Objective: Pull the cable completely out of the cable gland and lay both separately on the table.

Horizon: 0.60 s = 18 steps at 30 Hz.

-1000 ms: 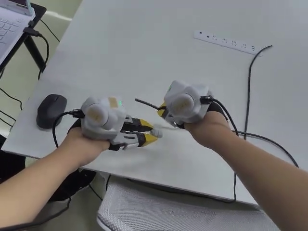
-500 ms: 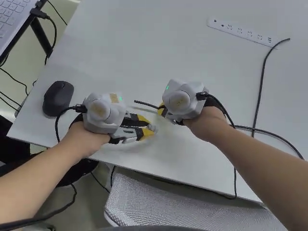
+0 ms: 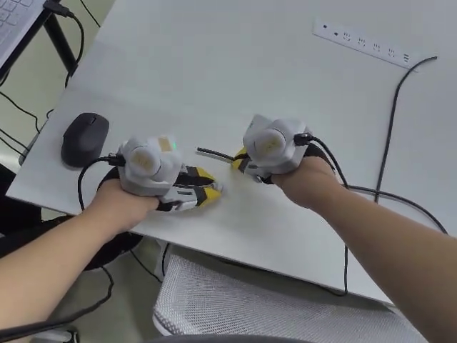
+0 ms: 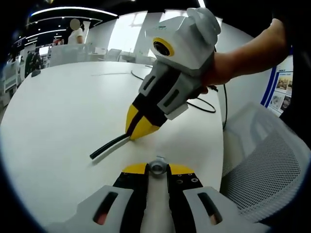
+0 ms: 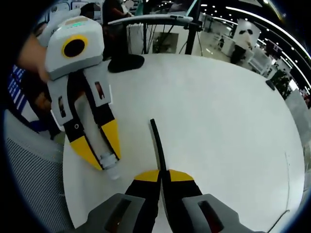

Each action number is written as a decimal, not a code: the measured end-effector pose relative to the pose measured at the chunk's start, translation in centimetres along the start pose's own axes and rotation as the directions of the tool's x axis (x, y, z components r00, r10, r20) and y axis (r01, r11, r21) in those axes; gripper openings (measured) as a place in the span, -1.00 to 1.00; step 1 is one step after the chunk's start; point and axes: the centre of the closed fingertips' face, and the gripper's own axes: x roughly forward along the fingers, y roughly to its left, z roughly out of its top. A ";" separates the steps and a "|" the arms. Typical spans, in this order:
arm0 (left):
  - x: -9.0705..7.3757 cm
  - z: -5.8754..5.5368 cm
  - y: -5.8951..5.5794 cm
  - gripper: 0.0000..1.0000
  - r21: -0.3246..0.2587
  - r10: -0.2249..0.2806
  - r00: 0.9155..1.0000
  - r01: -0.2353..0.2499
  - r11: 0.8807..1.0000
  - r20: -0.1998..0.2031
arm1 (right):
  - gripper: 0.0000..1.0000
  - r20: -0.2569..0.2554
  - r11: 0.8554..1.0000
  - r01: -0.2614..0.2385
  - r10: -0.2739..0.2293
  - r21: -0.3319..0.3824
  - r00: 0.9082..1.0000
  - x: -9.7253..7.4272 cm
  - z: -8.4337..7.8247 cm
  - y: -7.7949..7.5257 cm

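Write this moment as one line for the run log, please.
left tool: shut on gland | right tool: shut on cable | cable out of gland | both held, not yet released

Beyond the left gripper (image 3: 211, 191) and right gripper (image 3: 238, 159), bare tabletop (image 3: 214, 78) lies open from 10 to 12 o'clock. A computer mouse (image 3: 84, 138) sits near at 9 o'clock. A power strip (image 3: 364, 44) lies far at 1, a black cord (image 3: 389, 121) at 3, and a mesh chair (image 3: 235, 307) at 6.

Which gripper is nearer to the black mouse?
Left. The left gripper is close beside the mouse; the right gripper is farther off, beyond the left one.
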 end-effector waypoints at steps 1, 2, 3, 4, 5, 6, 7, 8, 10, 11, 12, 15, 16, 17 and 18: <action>0.0 0.0 0.0 -0.69 0.002 0.001 1.000 -0.001 1.000 -0.001 | -1.00 0.000 1.000 -0.002 0.002 -0.002 1.000 0.0 0.0 0.1; 0.0 -0.2 0.0 -0.69 0.011 0.002 1.000 -0.001 1.000 -0.009 | -0.99 0.000 1.000 -0.003 0.003 0.000 1.000 0.0 0.0 0.0; 0.0 -0.3 -0.1 -0.69 0.019 0.002 1.000 -0.001 1.000 -0.021 | -0.99 0.000 1.000 -0.004 0.004 0.002 1.000 0.0 0.0 0.0; 0.0 -0.5 0.0 -0.69 0.026 0.004 1.000 -0.003 1.000 -0.026 | -0.99 0.001 1.000 -0.004 0.004 0.003 1.000 0.0 0.0 0.0; 0.0 -0.4 0.0 -0.69 0.029 0.004 1.000 -0.003 1.000 -0.020 | -0.99 0.002 1.000 -0.005 0.005 0.005 1.000 0.0 0.0 0.0; 0.0 -0.5 0.1 -0.69 0.023 0.004 1.000 -0.004 1.000 -0.020 | -0.99 0.004 1.000 -0.005 0.005 0.009 1.000 0.0 0.0 0.0; 0.0 -0.5 0.2 -0.69 0.020 0.006 1.000 -0.006 1.000 -0.020 | -0.99 0.006 1.000 -0.006 0.006 0.009 1.000 0.0 0.0 0.0; 0.0 -0.5 0.2 -0.69 0.020 0.010 1.000 -0.009 1.000 -0.021 | -0.99 0.010 1.000 -0.006 0.006 0.012 1.000 0.0 0.0 0.0; 0.0 -0.5 0.3 -0.69 0.023 0.014 1.000 -0.014 1.000 -0.022 | -0.98 0.016 1.000 -0.011 0.010 0.023 1.000 0.0 0.0 -0.1; 0.1 -0.5 0.3 -0.69 0.025 0.014 1.000 -0.013 1.000 -0.023 | -0.98 0.017 1.000 -0.013 0.013 0.028 1.000 0.0 0.0 -0.1; 0.1 -0.6 0.2 -0.69 0.031 0.014 1.000 -0.013 0.999 -0.025 | -0.98 0.017 0.999 -0.017 0.016 0.030 1.000 0.0 0.0 -0.1; 0.2 -0.6 0.1 -0.69 0.033 0.011 0.999 -0.011 0.999 -0.030 | -0.98 0.012 1.000 -0.019 0.019 0.023 1.000 0.0 0.0 0.0; 0.2 -0.6 0.2 -0.69 0.035 0.013 0.999 -0.011 0.999 -0.031 | -0.98 0.013 1.000 -0.019 0.019 0.023 1.000 0.0 0.0 0.0; 0.2 -0.6 0.2 -0.69 0.034 0.013 0.999 -0.012 0.999 -0.032 | -0.98 0.015 1.000 -0.019 0.018 0.025 1.000 0.0 0.0 0.0; 0.3 -0.6 0.1 -0.68 0.029 0.012 0.999 -0.011 1.000 -0.033 | -0.98 0.017 0.999 -0.019 0.019 0.026 1.000 0.0 0.0 0.0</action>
